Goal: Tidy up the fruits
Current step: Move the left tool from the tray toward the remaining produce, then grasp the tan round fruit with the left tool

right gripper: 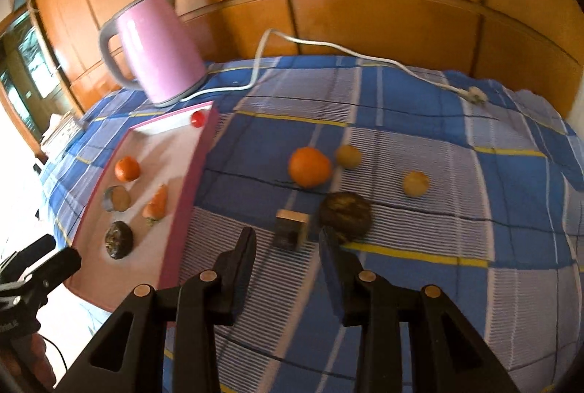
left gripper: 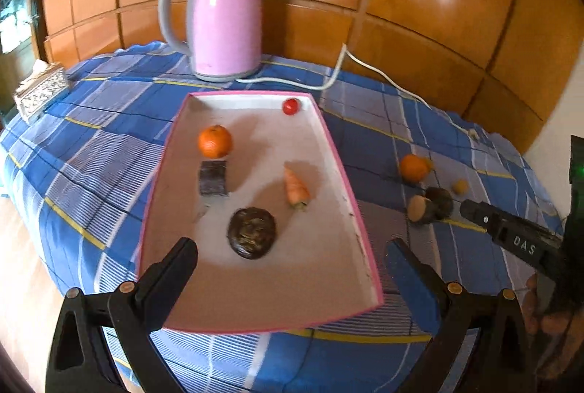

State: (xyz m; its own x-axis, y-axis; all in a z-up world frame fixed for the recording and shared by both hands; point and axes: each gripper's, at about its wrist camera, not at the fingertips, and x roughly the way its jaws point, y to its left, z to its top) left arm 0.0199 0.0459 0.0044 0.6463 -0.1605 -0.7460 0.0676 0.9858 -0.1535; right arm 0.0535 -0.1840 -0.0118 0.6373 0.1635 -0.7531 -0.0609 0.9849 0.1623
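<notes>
The right hand-held gripper (right gripper: 286, 249) is seen nearest, with its two fingers held apart and nothing between them. It hangs low over the table (right gripper: 419, 269), just in front of a small dark block (right gripper: 290, 228) with a pale top. A dark round fruit (right gripper: 346, 216) lies just beside the block, close to the right finger.

The left hand-held gripper (left gripper: 292, 258) is held wide apart too, and nothing is gripped in it. It hovers over the near edge of the pink tray (left gripper: 365, 247).

Part of the job looks done. Five things are already laid in the tray: an orange (left gripper: 215, 141) near the left wall, a dark block (left gripper: 213, 178) just in front of it, a carrot (left gripper: 296, 189) nearer the right wall, a dark round fruit (left gripper: 252, 232) near the front, and a small red fruit (left gripper: 291, 106) in the far right corner.

Part of the job is judged to be left. On the table, to the right of the tray, five things are not yet put away: the block, the dark fruit, an orange (right gripper: 309, 166), and two small yellow fruits (right gripper: 348, 155) (right gripper: 416, 184) farther back. So about half is thought to be done.

A pink kettle (left gripper: 224, 17) stands at the far edge of the table, behind the tray, and its white cord (right gripper: 328, 44) is laid across the cloth. The block is probably the next thing to be picked up, since the right fingers are pointed at it.
</notes>
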